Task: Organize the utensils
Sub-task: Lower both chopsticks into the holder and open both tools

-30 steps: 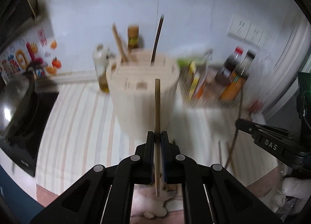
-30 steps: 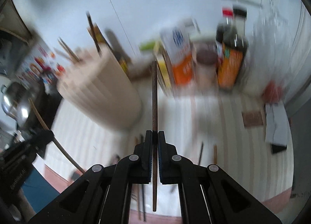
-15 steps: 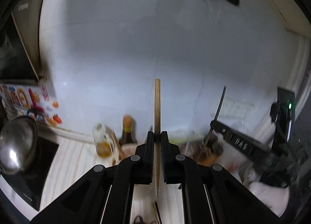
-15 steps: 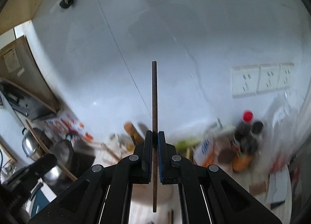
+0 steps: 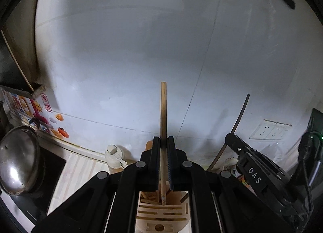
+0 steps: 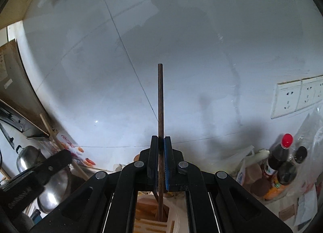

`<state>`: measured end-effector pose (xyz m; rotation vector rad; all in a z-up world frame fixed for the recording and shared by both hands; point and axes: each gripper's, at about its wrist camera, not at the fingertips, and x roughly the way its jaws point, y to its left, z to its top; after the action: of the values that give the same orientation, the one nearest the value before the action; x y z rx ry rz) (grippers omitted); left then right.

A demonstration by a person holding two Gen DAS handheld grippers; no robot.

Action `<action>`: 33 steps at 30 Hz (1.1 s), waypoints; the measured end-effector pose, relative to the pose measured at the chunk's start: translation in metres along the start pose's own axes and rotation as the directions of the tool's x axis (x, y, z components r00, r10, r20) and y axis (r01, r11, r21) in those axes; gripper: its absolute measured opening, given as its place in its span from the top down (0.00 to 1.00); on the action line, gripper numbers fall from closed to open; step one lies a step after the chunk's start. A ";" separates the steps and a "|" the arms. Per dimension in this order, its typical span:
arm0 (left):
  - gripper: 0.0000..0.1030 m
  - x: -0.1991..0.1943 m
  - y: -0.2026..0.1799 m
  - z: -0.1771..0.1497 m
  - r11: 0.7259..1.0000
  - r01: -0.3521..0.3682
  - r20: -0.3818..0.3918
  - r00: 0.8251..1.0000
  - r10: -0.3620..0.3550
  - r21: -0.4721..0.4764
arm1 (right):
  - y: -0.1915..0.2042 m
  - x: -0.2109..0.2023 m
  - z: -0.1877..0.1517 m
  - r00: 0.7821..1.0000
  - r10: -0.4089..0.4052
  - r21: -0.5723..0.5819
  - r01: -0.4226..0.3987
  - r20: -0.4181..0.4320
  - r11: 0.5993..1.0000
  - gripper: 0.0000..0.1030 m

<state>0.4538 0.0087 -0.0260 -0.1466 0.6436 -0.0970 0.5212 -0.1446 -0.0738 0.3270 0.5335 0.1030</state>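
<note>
My left gripper [image 5: 163,142] is shut on a pale wooden chopstick [image 5: 163,111] that stands upright between its jaws; its lower end hangs just above the slotted top of the cream utensil holder [image 5: 161,212]. My right gripper [image 6: 160,142] is shut on a dark brown chopstick [image 6: 160,99], also upright, whose lower tip reaches into an opening of the same holder [image 6: 155,225]. In the left wrist view the right gripper [image 5: 232,138] shows at the right with its dark chopstick [image 5: 240,115]. In the right wrist view the left gripper [image 6: 66,154] shows at the left, holding its pale chopstick [image 6: 48,128].
A steel pot [image 5: 18,158] sits on a black stove at the left. A white-capped bottle [image 5: 114,158] stands behind the holder. Sauce bottles [image 6: 282,164] and bags crowd the right, under wall sockets [image 6: 296,95]. A white tiled wall fills the background.
Both grippers rose with their chopsticks, from in front of the holder to directly above its top. The views swung up to the wall. The grips stayed the same.
</note>
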 end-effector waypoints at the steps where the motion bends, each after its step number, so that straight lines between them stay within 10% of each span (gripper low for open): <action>1: 0.96 0.005 0.000 -0.001 1.000 0.000 -0.009 1.000 0.000 -0.001 | 0.001 0.003 -0.001 1.000 0.001 -0.001 -0.001 -0.001 1.000 0.95; 24: 0.92 0.054 0.014 -0.025 0.992 0.076 -0.243 0.965 -0.100 -0.104 | -0.024 0.032 -0.033 0.960 0.115 0.054 -0.105 -0.256 0.993 0.91; 27: 0.55 0.033 0.019 -0.021 0.994 0.046 -0.215 0.974 -0.067 -0.102 | -0.033 0.017 -0.032 0.954 0.147 0.084 -0.129 -0.261 0.988 0.65; 28: 0.19 0.024 0.022 -0.020 0.993 0.039 -0.196 0.979 -0.060 -0.110 | -0.034 0.012 -0.032 0.955 0.150 0.088 -0.131 -0.257 0.987 0.58; 29: 0.07 0.017 0.025 -0.020 0.993 0.032 -0.178 0.983 -0.053 -0.116 | -0.038 0.005 -0.031 0.955 0.155 0.096 -0.134 -0.252 0.986 0.55; 33: 0.05 -0.013 0.033 -0.027 0.994 -0.008 -0.137 0.991 -0.007 -0.105 | -0.057 -0.029 -0.032 0.963 0.140 0.119 -0.115 -0.228 0.986 0.37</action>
<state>0.4291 0.0396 -0.0451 -0.2429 0.7868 -0.0730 0.4804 -0.1940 -0.1050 0.4549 0.7555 0.2422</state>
